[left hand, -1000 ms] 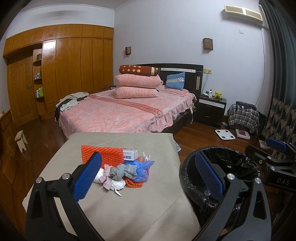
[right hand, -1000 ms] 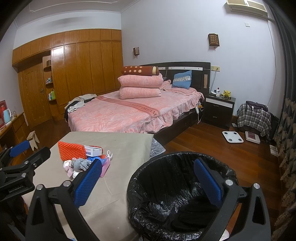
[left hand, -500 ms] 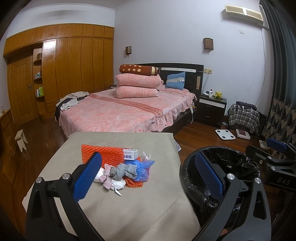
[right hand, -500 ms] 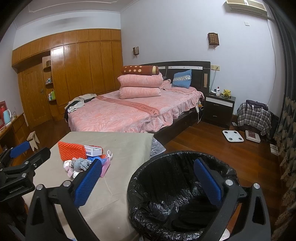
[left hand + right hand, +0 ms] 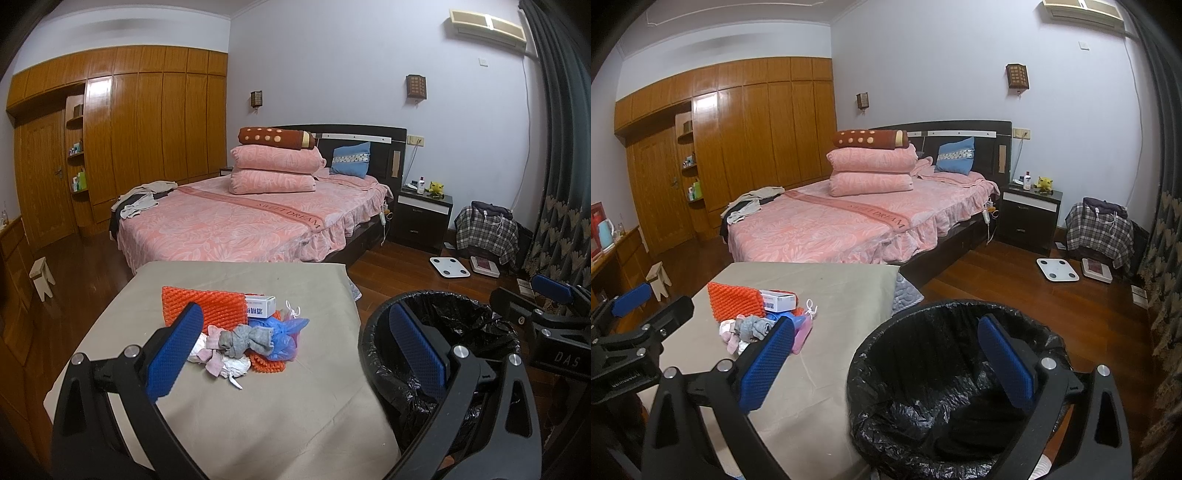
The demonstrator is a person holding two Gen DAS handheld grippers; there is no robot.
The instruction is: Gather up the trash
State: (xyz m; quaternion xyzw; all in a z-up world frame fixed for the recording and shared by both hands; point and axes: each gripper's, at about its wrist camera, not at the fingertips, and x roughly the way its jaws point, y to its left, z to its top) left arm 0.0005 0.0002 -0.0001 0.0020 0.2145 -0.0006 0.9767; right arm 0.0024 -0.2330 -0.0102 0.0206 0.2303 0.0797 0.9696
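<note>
A trash pile (image 5: 243, 338) lies on the beige-covered table (image 5: 258, 406): orange foam netting (image 5: 205, 308), a small white box (image 5: 260, 305), a grey sock, a blue plastic bag (image 5: 284, 334) and white scraps. The pile also shows in the right wrist view (image 5: 757, 314). A bin with a black liner (image 5: 945, 369) stands right of the table; it also shows in the left wrist view (image 5: 443, 332). My left gripper (image 5: 291, 349) is open and empty, in front of the pile. My right gripper (image 5: 886, 354) is open and empty, over the bin's near rim.
A pink bed (image 5: 240, 221) stands behind the table. A dark nightstand (image 5: 423, 216), white scales (image 5: 448, 266) and a plaid-covered heap (image 5: 485, 229) are on the wood floor at the right. A wooden wardrobe (image 5: 147, 140) fills the left wall. A small stool (image 5: 40, 275) is at the left.
</note>
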